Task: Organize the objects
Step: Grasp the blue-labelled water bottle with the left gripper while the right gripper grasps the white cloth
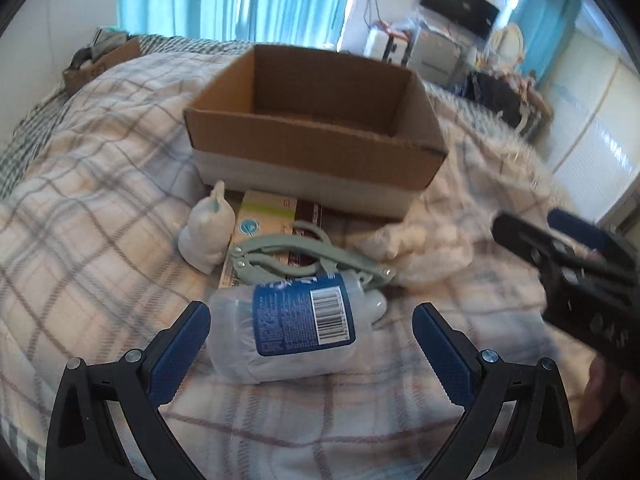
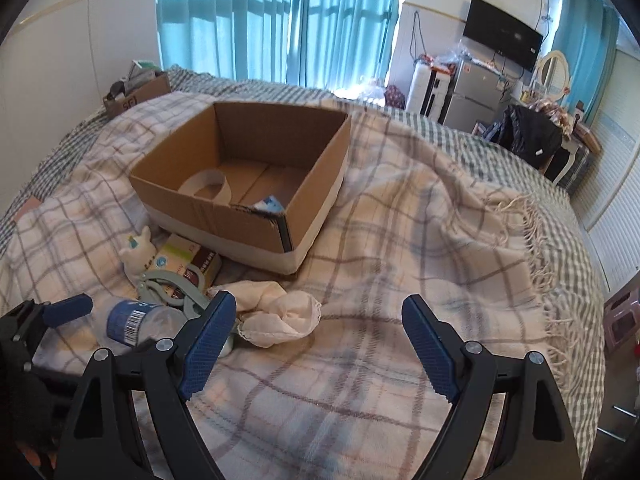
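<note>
both hand-held grippers are spread: left hand-held gripper (image 1: 311,334) straddles the bottle (image 1: 288,320) before the cardboard box (image 2: 240,216); right hand-held gripper (image 2: 318,338) hovers over bare plaid blanket (image 2: 400,240), seemingly a bed.

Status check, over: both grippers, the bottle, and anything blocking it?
Left gripper open, straddling the bottle lying on the blanket. Right gripper open, holding nothing. Green hanger rests against the bottle's cap end. Box just beyond.
</note>
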Demonstrator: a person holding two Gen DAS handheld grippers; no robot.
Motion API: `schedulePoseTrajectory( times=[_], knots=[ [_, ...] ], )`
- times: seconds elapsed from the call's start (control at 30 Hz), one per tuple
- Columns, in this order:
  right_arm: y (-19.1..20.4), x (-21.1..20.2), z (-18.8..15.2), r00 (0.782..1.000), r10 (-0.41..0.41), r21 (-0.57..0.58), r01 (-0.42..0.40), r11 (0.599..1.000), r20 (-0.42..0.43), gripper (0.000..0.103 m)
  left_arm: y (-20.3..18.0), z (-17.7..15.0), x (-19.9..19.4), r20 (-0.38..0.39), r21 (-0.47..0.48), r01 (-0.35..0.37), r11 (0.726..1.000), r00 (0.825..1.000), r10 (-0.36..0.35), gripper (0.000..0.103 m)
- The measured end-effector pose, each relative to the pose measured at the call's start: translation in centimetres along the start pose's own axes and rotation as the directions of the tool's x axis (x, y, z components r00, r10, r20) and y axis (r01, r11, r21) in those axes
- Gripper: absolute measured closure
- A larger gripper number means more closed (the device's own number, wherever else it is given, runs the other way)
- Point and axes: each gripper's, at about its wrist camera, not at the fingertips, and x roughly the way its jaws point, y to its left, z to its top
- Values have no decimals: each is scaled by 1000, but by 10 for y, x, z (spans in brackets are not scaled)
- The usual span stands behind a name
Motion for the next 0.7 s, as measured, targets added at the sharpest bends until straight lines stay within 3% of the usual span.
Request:
schedulePoseTrajectory(
  times=[0.1, 0.3, 0.37, 0.5, 0.6, 0.7],
  knots=[
    [1, 23, 0, 998, 15, 5, -15, 1000, -53, 18, 2, -2, 12, -20, 2, -46, 999, 999, 46, 0],
    [9, 59, -3, 981, 110, 10, -110, 994, -158, 21, 28, -7, 38, -131, -84, 16, 996, 991, -27, 2],
    [13, 69, -5, 971, 136, 8, -137, 991, -196, 35, 32, -10, 44, -155, -104, 36, 994, 986, -52, 9],
    [20, 74, -11, 967, 118, -27, -127, 992, -228, 78, 31, -14, 40, -143, -85, 55, 995, 987, -66, 9],
    [26, 65, -12, 976, 85, -59, -99, 993, -201, 88, 36, -12, 33, -125, -73, 60, 996, 990, -69, 9],
    [29, 50, -11, 985, 46, -66, -57, 996, -166, 91, 41, -13, 22, -99, -69, 72, 995, 992, -79, 9]
  ],
)
